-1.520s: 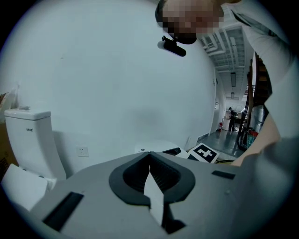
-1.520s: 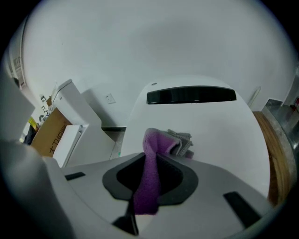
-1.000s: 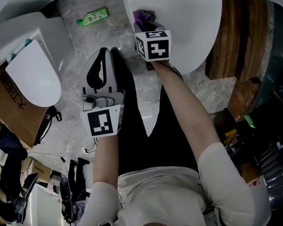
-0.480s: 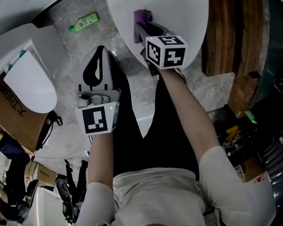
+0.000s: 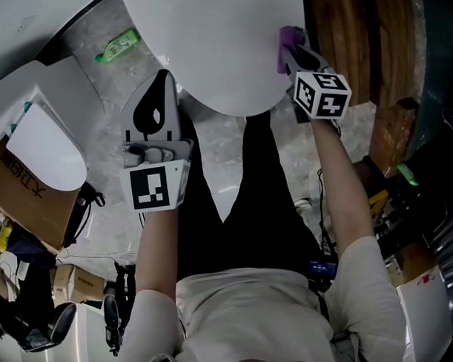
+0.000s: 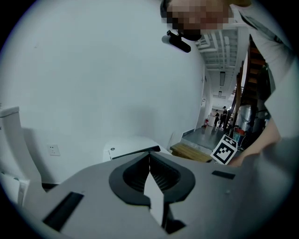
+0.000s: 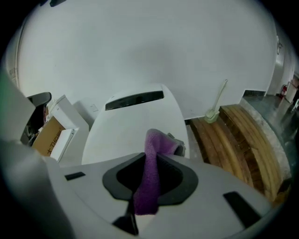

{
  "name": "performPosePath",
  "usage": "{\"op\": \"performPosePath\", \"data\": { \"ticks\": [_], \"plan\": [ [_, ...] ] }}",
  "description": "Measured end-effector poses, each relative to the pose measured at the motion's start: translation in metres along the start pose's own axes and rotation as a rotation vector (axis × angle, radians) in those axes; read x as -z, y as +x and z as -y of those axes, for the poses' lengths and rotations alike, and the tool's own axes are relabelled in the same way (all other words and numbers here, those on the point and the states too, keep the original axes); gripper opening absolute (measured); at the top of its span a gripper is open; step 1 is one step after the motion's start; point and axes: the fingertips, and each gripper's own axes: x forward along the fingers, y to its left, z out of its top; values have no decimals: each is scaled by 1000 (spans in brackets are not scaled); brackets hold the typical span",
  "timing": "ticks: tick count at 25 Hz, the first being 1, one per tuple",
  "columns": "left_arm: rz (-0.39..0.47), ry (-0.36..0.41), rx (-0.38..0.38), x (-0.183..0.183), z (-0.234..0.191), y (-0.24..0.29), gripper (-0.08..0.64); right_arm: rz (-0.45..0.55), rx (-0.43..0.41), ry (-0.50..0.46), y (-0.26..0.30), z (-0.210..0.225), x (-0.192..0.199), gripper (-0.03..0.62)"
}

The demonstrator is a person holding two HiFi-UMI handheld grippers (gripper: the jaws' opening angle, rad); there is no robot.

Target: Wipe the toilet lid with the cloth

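Observation:
The white toilet lid [image 5: 214,51] is down and fills the top of the head view. My right gripper [image 5: 290,42] is at the lid's right edge, shut on a purple cloth [image 5: 285,44] that rests against the lid. In the right gripper view the cloth [image 7: 152,172] hangs pinched between the jaws, with the lid [image 7: 135,126] just beyond it. My left gripper [image 5: 163,75] hovers at the lid's front left, tips together, holding nothing. Its own view points up at a white wall, with the left gripper [image 6: 149,156] shut.
A green bottle [image 5: 116,45] lies on the stone floor at upper left. A second white toilet seat [image 5: 47,146] and a cardboard box [image 5: 19,191] stand at left. Wooden planks [image 5: 355,38] run along the right. A toilet brush [image 7: 215,105] leans by the wall.
My right gripper has dragged the purple cloth across the lid from its left part to its right edge. The left gripper has barely moved.

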Motion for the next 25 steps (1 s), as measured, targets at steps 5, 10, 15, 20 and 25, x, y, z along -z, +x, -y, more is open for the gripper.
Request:
{"op": "performPosePath", "data": {
  "ticks": [5,10,15,20,25],
  "plan": [
    [-9,27,16,0,13,11,15,-27,86,-119,8,42,9,80],
    [1,-5,14,1,18,16,15,-61,89,-183,25,50,19,80],
    [5,-7,10,5,20,16,15,-62,90,-201,31,40,22,80],
    [18,-26,7,6,17,11,15,-82,55,-205,32,21,25,80],
    [16,-49,-37,13,-5,-3,15,-84,15,-203,34,-10,30,80]
  ]
}}
